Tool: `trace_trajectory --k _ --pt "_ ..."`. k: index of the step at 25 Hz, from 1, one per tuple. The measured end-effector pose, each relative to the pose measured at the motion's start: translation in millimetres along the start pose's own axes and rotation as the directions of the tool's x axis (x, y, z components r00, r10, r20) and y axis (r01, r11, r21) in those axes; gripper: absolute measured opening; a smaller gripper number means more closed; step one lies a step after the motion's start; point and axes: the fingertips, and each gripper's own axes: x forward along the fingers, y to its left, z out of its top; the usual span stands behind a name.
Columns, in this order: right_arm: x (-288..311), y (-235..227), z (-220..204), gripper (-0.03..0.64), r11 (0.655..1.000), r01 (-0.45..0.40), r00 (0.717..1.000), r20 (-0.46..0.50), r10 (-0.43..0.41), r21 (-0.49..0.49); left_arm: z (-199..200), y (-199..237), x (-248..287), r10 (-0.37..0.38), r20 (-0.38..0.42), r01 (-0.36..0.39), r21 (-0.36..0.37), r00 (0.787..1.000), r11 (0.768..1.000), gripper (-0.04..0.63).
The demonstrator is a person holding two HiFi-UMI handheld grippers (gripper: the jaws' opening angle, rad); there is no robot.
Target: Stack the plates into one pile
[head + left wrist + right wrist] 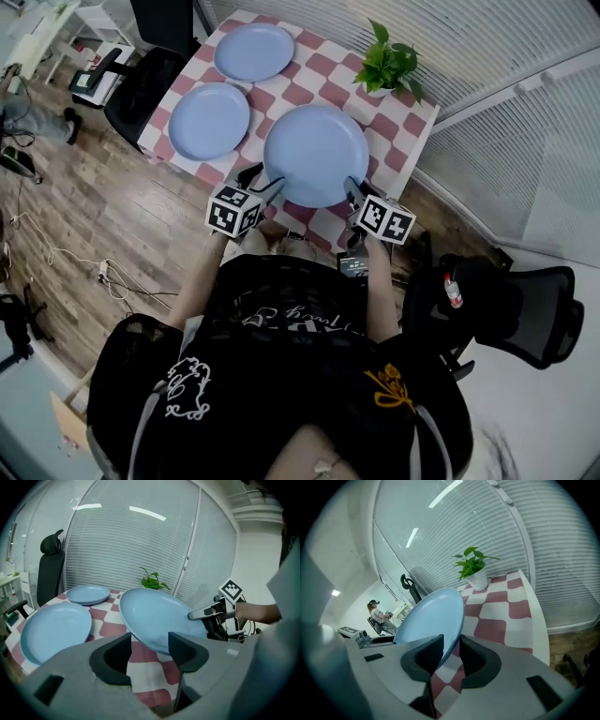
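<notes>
A large light-blue plate (314,150) hangs tilted above the near part of the red-and-white checkered table (403,117), held from both sides. My left gripper (265,181) is shut on its near-left rim; in the left gripper view the plate (154,616) sits slantwise across the jaws of that gripper (150,651). My right gripper (352,190) is shut on the near-right rim, and the plate (433,616) stands edge-on between that gripper's (451,656) pads. A second blue plate (208,120) lies to the left, and a third plate (253,51) at the far left corner.
A potted green plant (386,61) stands at the table's far right. Black office chairs stand at the left (141,89) and the right (525,309) of the table. A window wall with blinds (140,541) runs behind it. A distant person (377,616) shows in the right gripper view.
</notes>
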Motion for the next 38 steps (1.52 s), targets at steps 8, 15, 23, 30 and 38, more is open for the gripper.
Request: trace_trajectory --k 8,15,23,30,38 --pt "31 51 50 0.103 0.999 -0.039 0.998 0.057 0.041 -0.032 52 52 -23 0.035 0.078 -0.038 0.035 0.996 0.999 0.25" --pt "77 94 74 0.101 1.0 -0.018 0.996 0.091 0.018 -0.002 82 118 -35 -0.009 0.091 0.003 0.072 0.996 0.997 0.247" --pt "142 146 95 0.101 0.998 0.035 0.993 0.107 -0.041 0.06 113 210 -41 -0.07 0.077 0.061 0.117 0.995 0.991 0.247" --pt "196 173 114 0.101 0.995 0.054 0.994 0.088 -0.061 0.079 127 275 -33 -0.102 0.051 0.096 0.109 0.994 0.989 0.247" --pt "259 172 122 0.089 0.974 0.096 0.995 -0.001 -0.098 0.207 133 335 0 -0.152 -0.015 0.153 0.05 0.988 0.987 0.247"
